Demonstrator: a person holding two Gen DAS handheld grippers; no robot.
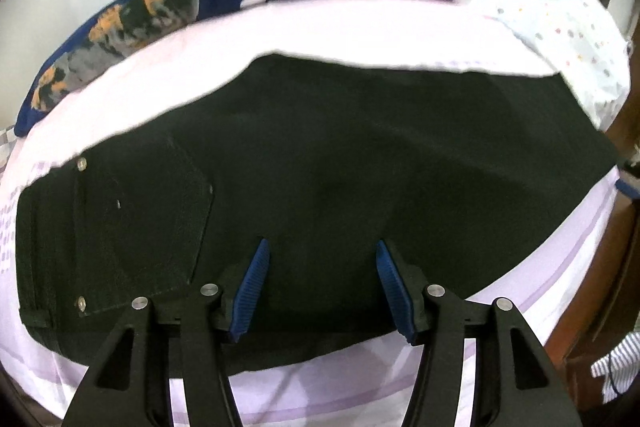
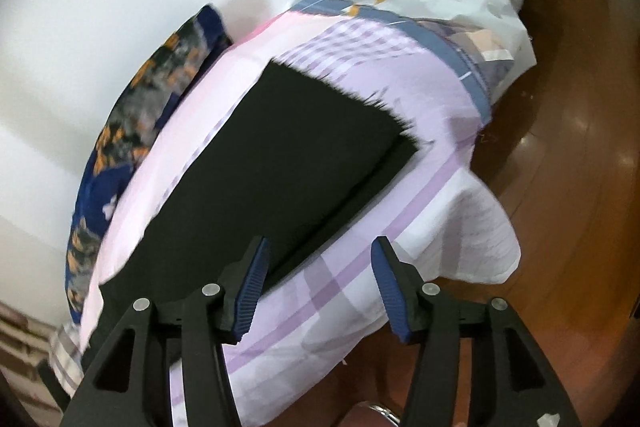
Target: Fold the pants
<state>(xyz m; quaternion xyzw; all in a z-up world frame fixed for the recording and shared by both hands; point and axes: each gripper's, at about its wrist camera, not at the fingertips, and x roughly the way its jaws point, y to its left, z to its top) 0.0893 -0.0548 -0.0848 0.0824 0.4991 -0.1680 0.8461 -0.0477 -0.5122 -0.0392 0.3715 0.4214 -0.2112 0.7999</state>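
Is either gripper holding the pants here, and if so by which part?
Nothing is held. The left gripper and right gripper are both open, with the black pants lying flat on the bed.

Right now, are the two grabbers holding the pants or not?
Left gripper: open, empty, over the black pants.
Right gripper: open, holding nothing.

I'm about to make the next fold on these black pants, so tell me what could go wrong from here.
1. The pants lie near the bed's front edge; the pale sheet overhangs the wooden floor, so a tug could drag both off.
2. Both the left gripper and right gripper are open; the right one hangs over sheet, and may pinch it instead.
3. The frayed hem looks uneven, so the fold could end crooked.
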